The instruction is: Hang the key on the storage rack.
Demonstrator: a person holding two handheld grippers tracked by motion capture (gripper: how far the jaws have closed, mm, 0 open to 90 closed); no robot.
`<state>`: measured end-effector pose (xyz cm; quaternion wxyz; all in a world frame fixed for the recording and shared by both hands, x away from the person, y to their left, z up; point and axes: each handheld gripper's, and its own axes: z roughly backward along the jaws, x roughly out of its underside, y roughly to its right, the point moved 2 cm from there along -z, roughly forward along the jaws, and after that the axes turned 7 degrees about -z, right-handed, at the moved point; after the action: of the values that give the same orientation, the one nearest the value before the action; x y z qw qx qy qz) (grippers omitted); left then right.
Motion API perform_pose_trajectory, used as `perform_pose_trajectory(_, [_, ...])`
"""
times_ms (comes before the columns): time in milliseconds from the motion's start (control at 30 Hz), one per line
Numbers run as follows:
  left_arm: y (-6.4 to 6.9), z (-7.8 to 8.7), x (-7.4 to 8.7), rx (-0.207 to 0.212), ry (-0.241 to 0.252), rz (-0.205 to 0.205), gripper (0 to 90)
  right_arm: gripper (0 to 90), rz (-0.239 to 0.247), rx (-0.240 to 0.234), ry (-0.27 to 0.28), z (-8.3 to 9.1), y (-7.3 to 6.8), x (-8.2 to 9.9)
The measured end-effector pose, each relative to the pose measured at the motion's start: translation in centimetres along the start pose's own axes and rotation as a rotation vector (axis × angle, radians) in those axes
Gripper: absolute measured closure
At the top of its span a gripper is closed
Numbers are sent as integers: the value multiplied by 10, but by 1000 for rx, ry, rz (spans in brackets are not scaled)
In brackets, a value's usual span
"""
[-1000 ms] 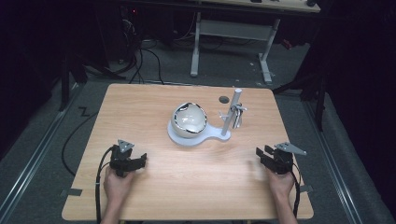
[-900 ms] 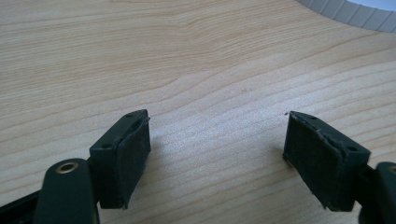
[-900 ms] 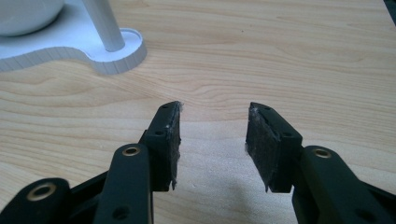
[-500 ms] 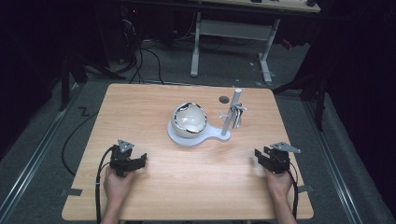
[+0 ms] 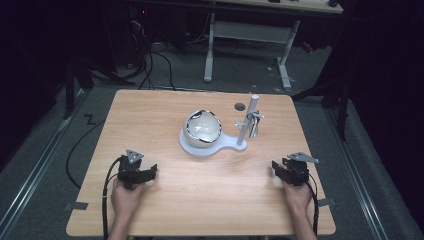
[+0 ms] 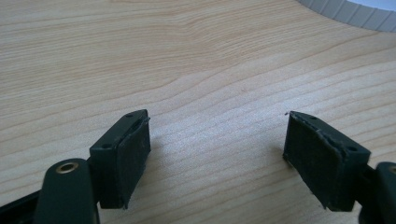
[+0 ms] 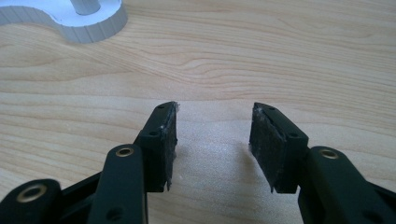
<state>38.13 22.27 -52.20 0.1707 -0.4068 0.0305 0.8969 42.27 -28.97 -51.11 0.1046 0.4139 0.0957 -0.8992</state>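
A white stand (image 5: 212,145) is seen near the middle of the wooden table (image 5: 165,115), toward its far half. On the stand's round base a glossy white bowl-like ball (image 5: 202,126) with dark markings is seated, and from the narrower lobe of the base a grey upright post (image 5: 248,120) rises, with a small metal clip-like piece (image 5: 254,120) hung on it; what that piece is cannot be told. A small dark round mark (image 5: 240,106) is seen on the table just behind the post.

The left gripper (image 5: 136,172) is held low over the near left part of the table, well apart from the stand. Its jaws are spread wide, with nothing but bare wood between them.

The right gripper (image 5: 290,171) is held over the near right part of the table, also well apart from the stand. Its jaws stand partly apart, narrower than the left pair, have just been opening, and nothing is gripped between them.
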Motion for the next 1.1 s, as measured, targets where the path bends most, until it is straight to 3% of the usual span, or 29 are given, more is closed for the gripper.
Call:
perform_pose_trajectory(667, [0, 0, 0, 0, 0, 0, 231, 482, 20, 17, -32, -8, -4, 1])
perform_pose_trajectory(1100, [0, 0, 0, 0, 0, -1, 230, 349, 2, 22, -45, -8, -2, 1])
